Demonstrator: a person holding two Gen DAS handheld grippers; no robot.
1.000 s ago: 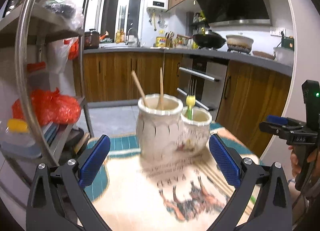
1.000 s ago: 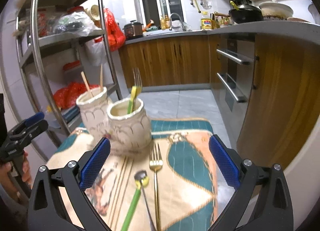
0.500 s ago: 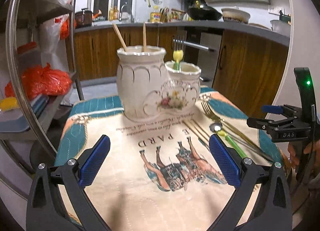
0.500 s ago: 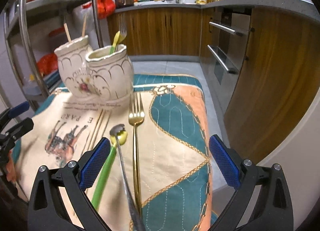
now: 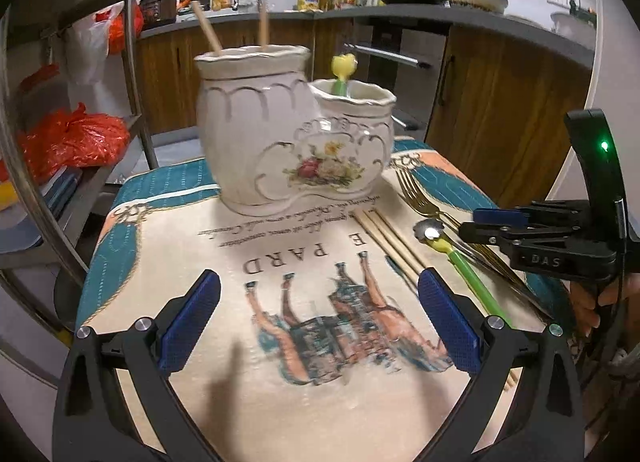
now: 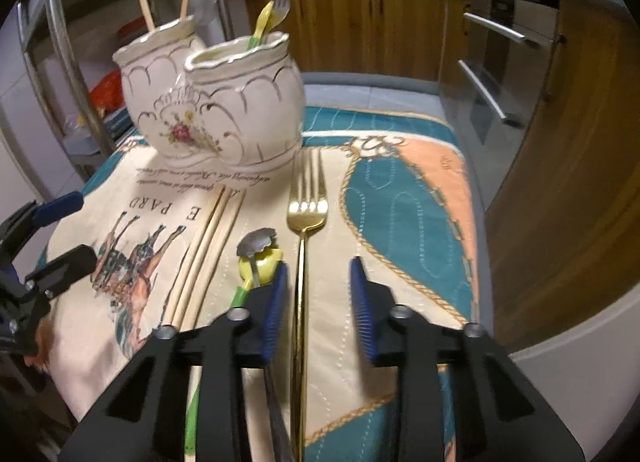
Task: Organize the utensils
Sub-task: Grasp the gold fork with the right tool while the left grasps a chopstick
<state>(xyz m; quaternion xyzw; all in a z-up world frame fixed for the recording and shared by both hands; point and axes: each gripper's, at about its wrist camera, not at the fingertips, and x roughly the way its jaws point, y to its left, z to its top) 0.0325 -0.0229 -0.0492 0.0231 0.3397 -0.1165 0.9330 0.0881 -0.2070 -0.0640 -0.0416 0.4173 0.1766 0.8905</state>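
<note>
a: what do the tools look like?
b: left gripper and right gripper: black angular frames, ribbed blue pads, silver screws.
a: markings?
b: "das" lettering, a green light, a thin black cable.

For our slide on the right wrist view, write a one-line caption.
Right gripper, jaws just narrowed, straddles the gold fork handle on the printed cloth, untouched, before the ceramic utensil holder.

Two-pot holder stands at the table's far edge with chopsticks and a fork in its pots, loose chopsticks, spoon and fork lying side by side before it toward the near edge.
</note>
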